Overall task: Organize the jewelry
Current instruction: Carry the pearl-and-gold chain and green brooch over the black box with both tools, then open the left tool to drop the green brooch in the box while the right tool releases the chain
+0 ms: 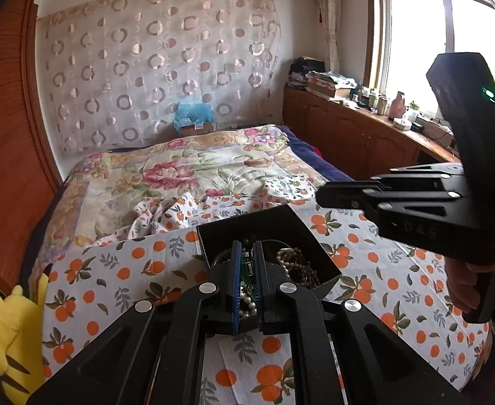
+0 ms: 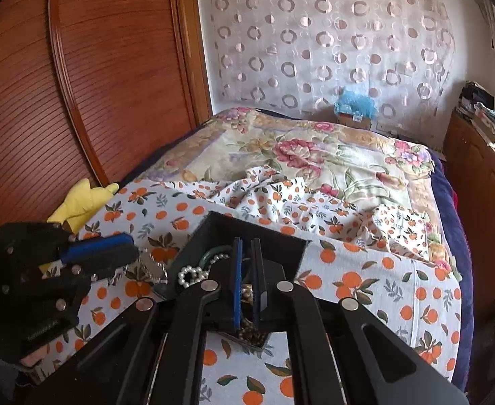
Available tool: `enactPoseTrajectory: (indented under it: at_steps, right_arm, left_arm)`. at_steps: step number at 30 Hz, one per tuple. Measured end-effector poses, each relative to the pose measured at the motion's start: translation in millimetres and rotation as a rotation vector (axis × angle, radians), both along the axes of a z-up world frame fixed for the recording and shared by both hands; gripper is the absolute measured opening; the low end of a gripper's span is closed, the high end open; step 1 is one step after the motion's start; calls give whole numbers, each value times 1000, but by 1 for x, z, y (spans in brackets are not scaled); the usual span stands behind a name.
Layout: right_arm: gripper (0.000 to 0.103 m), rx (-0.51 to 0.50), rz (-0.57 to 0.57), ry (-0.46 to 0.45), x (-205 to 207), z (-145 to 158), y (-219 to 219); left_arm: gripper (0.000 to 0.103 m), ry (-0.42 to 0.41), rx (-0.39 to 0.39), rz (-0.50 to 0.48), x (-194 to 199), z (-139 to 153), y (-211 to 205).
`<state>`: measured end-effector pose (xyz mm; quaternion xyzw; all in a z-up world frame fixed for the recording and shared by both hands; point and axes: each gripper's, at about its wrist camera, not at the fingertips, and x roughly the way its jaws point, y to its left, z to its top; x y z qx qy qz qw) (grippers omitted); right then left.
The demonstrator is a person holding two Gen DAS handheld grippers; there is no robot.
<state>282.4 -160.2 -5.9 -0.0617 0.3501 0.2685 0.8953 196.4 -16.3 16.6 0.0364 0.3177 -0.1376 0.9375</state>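
A black open box (image 1: 247, 226) (image 2: 278, 244) sits on the orange-print cloth (image 1: 392, 270). It holds pearl strands (image 1: 291, 260) (image 2: 190, 275), a dark green bangle (image 2: 213, 253) and brownish beads. My left gripper (image 1: 246, 253) is shut at the box's near left corner, and only the box's contents show through its slit. In the right wrist view my left gripper (image 2: 134, 251) lies left of the box, with a silvery chain (image 2: 153, 268) just under its tips; I cannot tell whether it is held. My right gripper (image 2: 246, 263) (image 1: 320, 195) is shut and hovers over the box.
A yellow plush toy (image 1: 14, 330) (image 2: 82, 202) lies at the bed's left edge by the wooden wardrobe (image 2: 95, 67). A floral quilt (image 1: 180, 172) covers the far bed. A cluttered wooden cabinet (image 1: 365, 135) runs under the window. A hand (image 1: 460, 287) holds the right gripper.
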Motion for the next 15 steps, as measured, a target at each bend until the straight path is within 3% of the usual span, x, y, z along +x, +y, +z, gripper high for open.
enactPoseTrajectory:
  at_steps: [15]
  right_arm:
    - [12, -48, -40, -2, -26, -25, -52]
  left_arm:
    - [6, 36, 36, 55, 41, -17, -10]
